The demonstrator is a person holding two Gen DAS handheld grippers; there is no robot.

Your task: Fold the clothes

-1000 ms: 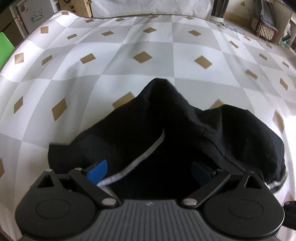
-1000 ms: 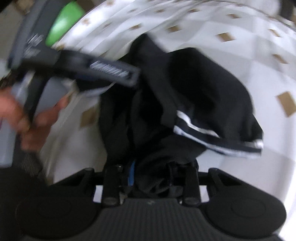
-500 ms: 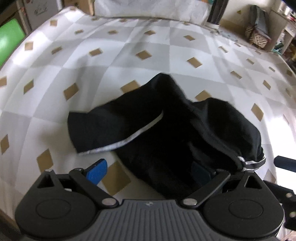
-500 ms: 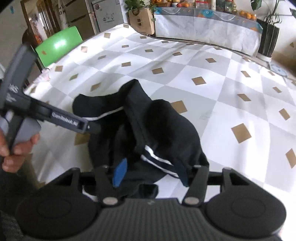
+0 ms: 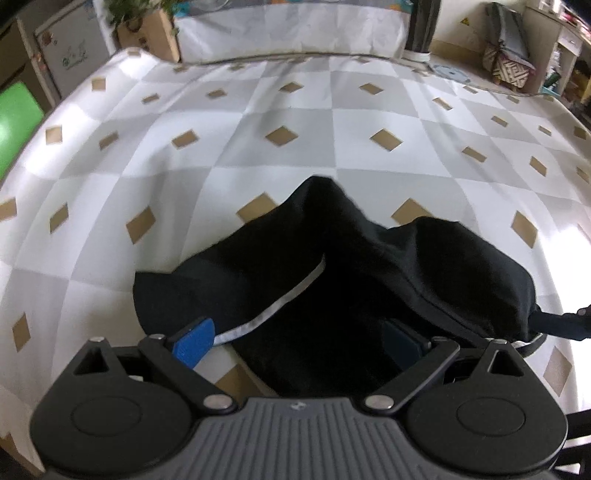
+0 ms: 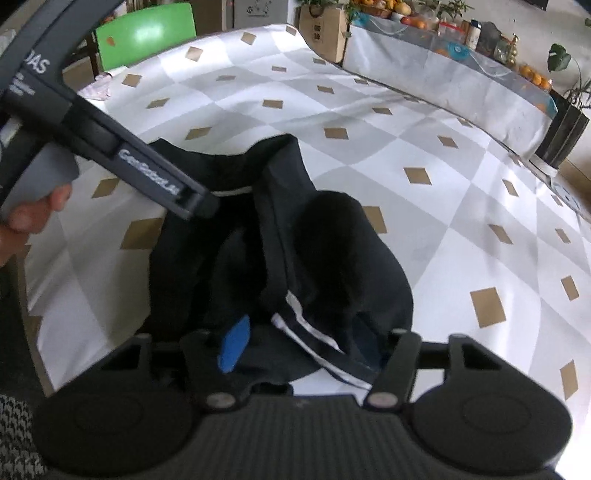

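A black garment (image 5: 332,288) with a thin white stripe lies crumpled on the checked tablecloth (image 5: 295,122), near the front edge. My left gripper (image 5: 298,338) hangs over its near side, wide open, with nothing pinched between the blue pads. In the right wrist view the same garment (image 6: 332,240) runs away from my right gripper (image 6: 300,345). Its jaws are closing. The striped hem lies loosely between the fingers and neither pad presses on it. One of the left gripper's fingers (image 6: 159,181) crosses above the garment's left part, and a hand (image 6: 29,218) holds that tool.
A green chair (image 6: 144,33) stands beyond the table's left corner. A cardboard box with a plant (image 6: 325,33) and a long cloth-covered sideboard (image 6: 443,81) line the far edge. A patterned basket (image 5: 506,66) sits at the back right. Bare tablecloth (image 6: 461,240) stretches beyond the garment.
My right gripper has let go of the black cloth, opened and lifted away from it. The garment has dropped flat onto the table. My left gripper has drawn up and back a little.
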